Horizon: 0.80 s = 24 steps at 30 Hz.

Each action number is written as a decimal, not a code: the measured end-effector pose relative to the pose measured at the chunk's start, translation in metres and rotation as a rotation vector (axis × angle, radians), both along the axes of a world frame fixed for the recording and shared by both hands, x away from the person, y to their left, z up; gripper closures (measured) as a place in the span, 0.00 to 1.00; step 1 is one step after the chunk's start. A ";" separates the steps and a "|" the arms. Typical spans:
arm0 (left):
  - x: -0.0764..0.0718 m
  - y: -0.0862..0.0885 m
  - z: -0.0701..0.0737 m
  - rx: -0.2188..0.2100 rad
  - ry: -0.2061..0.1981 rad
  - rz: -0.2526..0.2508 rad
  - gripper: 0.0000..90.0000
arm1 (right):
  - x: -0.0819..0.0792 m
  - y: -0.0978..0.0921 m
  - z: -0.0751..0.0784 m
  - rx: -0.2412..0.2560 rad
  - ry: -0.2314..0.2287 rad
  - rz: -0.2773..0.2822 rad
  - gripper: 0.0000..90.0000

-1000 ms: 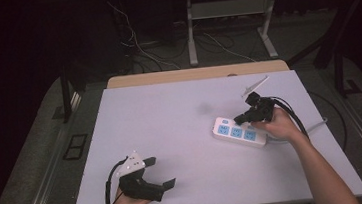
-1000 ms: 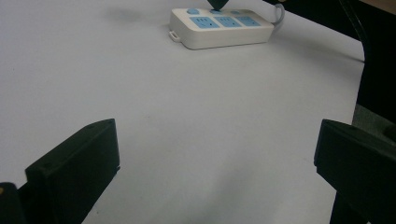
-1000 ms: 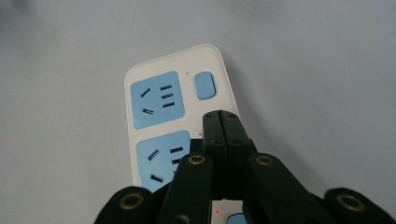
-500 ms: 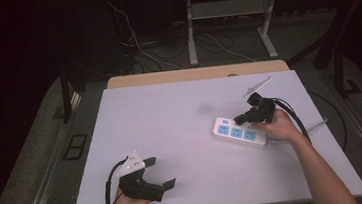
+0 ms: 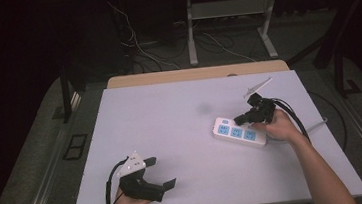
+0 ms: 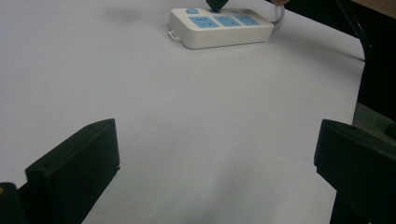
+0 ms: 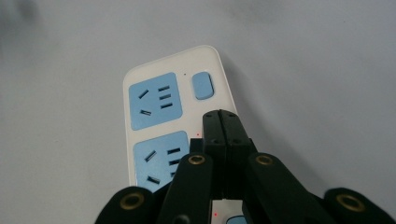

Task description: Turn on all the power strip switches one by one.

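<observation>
A white power strip (image 5: 239, 133) with blue socket faces lies on the right part of the white table (image 5: 172, 133). My right gripper (image 5: 241, 120) hovers just over its far end, jaws shut together with nothing between them. In the right gripper view the shut tips (image 7: 221, 120) sit just short of the blue switch button (image 7: 203, 85), above the power strip (image 7: 154, 107). My left gripper (image 5: 163, 172) rests open near the front left edge. In the left gripper view its fingers (image 6: 74, 168) stand wide apart, with the power strip (image 6: 222, 27) far ahead.
The strip's white cable (image 5: 317, 125) runs off the right table edge. Black gripper cables (image 5: 293, 116) trail over the person's right wrist. Behind the table are a wooden ledge (image 5: 196, 74), floor cables and metal desk legs (image 5: 191, 35).
</observation>
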<state>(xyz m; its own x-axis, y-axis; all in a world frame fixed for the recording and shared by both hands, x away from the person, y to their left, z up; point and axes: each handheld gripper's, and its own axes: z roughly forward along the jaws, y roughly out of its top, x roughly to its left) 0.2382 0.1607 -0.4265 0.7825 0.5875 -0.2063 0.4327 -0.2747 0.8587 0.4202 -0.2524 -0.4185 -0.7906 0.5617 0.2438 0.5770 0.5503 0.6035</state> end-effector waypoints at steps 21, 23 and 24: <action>0.000 0.000 0.000 -0.004 0.000 0.000 0.00 | -0.001 0.000 -0.001 0.003 -0.001 -0.007 1.00; 0.000 0.001 0.000 -0.004 0.000 0.000 0.00 | -0.001 0.001 -0.001 -0.004 -0.007 -0.004 1.00; 0.000 0.001 0.000 -0.004 0.001 0.001 0.00 | -0.002 0.001 0.000 -0.008 -0.011 -0.003 1.00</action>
